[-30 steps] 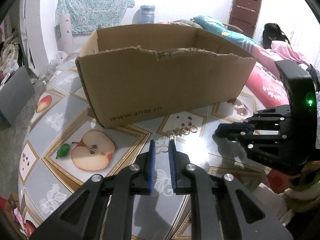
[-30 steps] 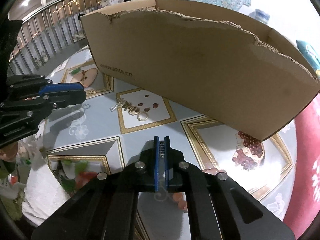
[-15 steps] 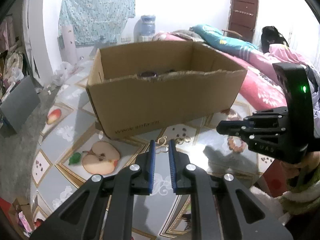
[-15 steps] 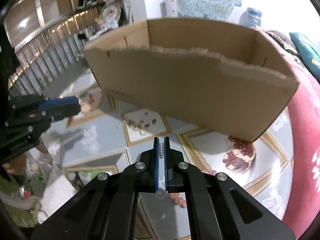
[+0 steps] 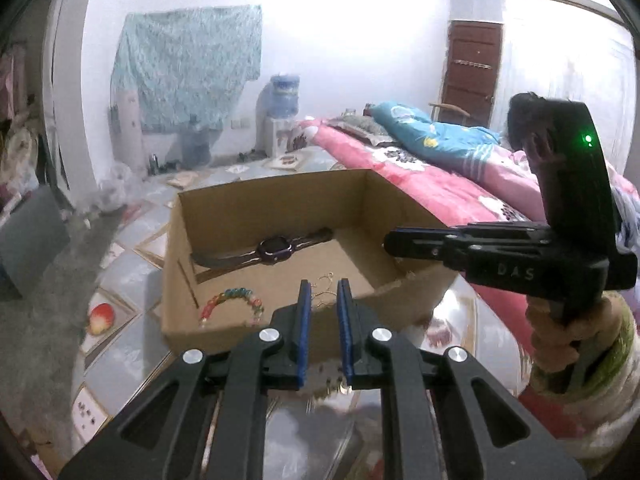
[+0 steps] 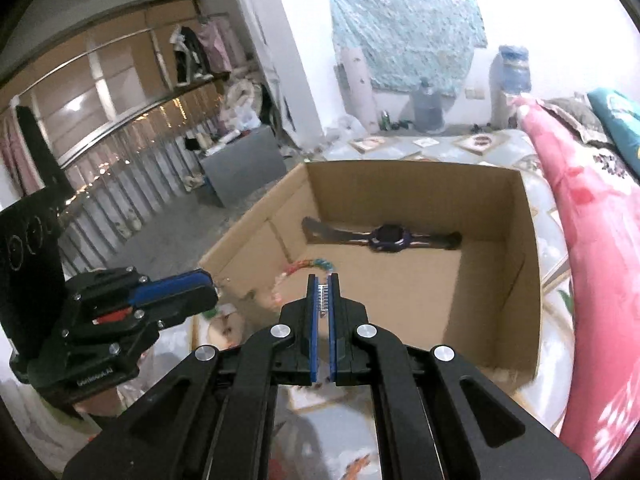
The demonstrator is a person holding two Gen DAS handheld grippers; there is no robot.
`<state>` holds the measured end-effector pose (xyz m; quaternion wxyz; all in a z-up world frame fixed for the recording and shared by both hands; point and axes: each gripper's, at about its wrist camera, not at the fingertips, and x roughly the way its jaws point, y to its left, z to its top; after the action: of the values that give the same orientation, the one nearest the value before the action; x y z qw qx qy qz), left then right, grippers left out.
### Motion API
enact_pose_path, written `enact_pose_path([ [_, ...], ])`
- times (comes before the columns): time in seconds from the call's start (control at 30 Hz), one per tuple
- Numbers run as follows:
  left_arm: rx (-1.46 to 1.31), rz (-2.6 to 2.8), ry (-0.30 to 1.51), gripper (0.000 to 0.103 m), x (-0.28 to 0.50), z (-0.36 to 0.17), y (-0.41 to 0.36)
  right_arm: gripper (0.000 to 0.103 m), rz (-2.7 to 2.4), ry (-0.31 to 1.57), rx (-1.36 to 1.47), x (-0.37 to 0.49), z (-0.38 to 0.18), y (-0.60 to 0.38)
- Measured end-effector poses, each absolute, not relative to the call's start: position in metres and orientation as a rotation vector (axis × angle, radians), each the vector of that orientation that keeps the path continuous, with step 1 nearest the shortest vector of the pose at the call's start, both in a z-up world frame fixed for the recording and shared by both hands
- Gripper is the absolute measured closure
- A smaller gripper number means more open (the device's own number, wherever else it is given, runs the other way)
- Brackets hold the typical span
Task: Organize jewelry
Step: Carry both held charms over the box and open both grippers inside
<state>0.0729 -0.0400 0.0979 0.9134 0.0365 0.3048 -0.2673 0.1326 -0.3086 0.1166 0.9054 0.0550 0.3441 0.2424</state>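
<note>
Two tools over cardboard box: right tool pinches small silver spring, "DAS" on body; left tool narrow, empty.

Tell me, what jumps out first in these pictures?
An open cardboard box fills the middle, with a dark watch along its far wall and a colourful bead bracelet nearer. The right tool pinches a small silver spring-like piece above it.
</note>
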Motion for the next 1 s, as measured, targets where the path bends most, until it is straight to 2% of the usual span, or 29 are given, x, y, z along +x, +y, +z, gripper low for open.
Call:
enact_pose_path([
  [0.27, 0.097, -0.558, 0.753, 0.090, 0.152, 0.086, -0.078, 0.100, 0.473, 0.920, 0.212, 0.213, 0.094, -0.322],
  [0.4, 0.112, -0.542, 0.806, 0.090, 0.181, 0.072, -0.095, 0.095, 0.440, 0.952, 0.234, 0.229, 0.087, -0.326],
  [0.47, 0.097, -0.537, 0.835, 0.089, 0.192, 0.065, -0.097, 0.093, 0.438, 0.949, 0.246, 0.228, 0.088, -0.328],
  [0.57, 0.062, -0.535, 0.852, 0.083, 0.198, 0.060, -0.096, 0.091, 0.438, 0.932, 0.255, 0.229, 0.088, -0.334],
  [1.0, -0.027, -0.506, 0.749, 0.082, 0.177, 0.095, -0.066, 0.091, 0.457, 0.809, 0.283, 0.199, 0.115, -0.358],
])
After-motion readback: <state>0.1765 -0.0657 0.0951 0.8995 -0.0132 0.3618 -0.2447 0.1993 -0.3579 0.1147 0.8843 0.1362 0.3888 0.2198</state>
